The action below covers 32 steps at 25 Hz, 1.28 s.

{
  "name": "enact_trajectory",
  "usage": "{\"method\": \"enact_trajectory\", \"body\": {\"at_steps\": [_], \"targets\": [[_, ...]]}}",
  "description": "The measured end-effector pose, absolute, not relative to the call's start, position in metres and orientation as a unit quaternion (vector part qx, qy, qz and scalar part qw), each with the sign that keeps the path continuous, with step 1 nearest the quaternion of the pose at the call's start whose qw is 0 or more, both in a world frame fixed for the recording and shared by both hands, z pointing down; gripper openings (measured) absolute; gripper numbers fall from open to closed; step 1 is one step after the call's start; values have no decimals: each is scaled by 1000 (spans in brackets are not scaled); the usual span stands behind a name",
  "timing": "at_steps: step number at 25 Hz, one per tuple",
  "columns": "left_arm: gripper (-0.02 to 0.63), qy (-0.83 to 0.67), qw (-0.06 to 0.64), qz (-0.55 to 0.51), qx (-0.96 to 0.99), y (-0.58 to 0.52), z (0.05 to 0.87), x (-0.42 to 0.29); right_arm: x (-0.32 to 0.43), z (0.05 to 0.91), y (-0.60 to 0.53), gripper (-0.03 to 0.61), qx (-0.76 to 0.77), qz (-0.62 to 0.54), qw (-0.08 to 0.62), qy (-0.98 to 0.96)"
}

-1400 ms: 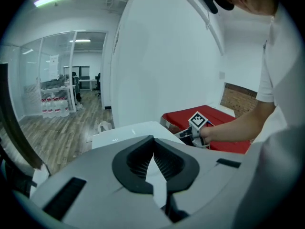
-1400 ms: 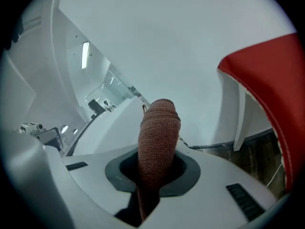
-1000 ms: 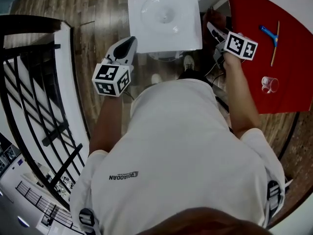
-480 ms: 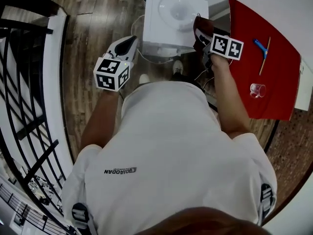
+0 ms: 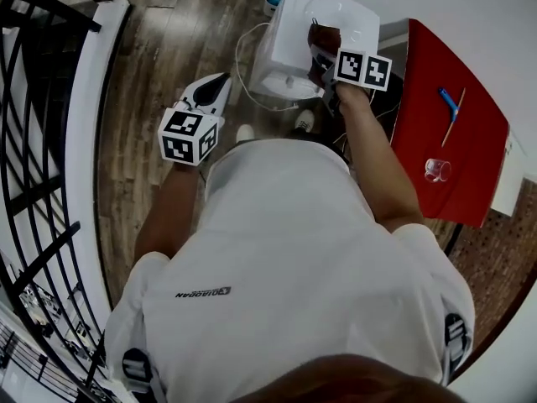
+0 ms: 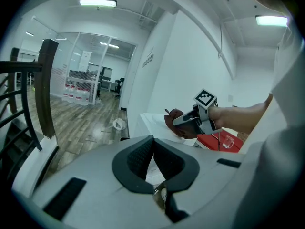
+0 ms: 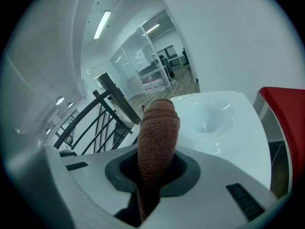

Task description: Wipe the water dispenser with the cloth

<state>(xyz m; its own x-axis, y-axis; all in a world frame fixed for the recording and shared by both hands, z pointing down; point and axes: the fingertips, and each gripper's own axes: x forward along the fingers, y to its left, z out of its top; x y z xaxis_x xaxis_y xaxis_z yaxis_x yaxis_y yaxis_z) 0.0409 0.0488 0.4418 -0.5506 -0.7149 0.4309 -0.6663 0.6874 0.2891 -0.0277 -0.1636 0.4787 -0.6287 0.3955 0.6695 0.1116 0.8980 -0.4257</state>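
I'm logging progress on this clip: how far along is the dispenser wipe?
Done: the cloth is clamped in the right gripper. In hand: it hangs over the top of the dispenser; contact is unclear. To do: the wiping itself, since no wiped patch shows on the top or sides. The left gripper is shut, empty, off to the side.

Brown plank floor (image 5: 159,65) fills the upper left of the head view, with a black railing (image 5: 33,195) along the left edge and a red bench (image 5: 470,166) at right. The left gripper view shows a white wall (image 6: 190,70) at centre, glass partitions (image 6: 90,75) at left and a lit ceiling strip (image 6: 97,3) at top.
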Motion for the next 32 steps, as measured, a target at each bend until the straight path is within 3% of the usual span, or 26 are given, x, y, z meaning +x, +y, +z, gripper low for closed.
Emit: {"method": "enact_trajectory", "body": {"at_steps": [10,18,32], "targets": [[-8,-890,262,-58,368,79,441,54,-39,467,-98,63,-195,197,393,-877],[-8,-886,264,-51,377,73,439,63,-25,452,-44,63,-287,260,317,-866],[-8,-882,281,-34,376,61,444,70,33,513,-45,63,-345,162,288,-879]]}}
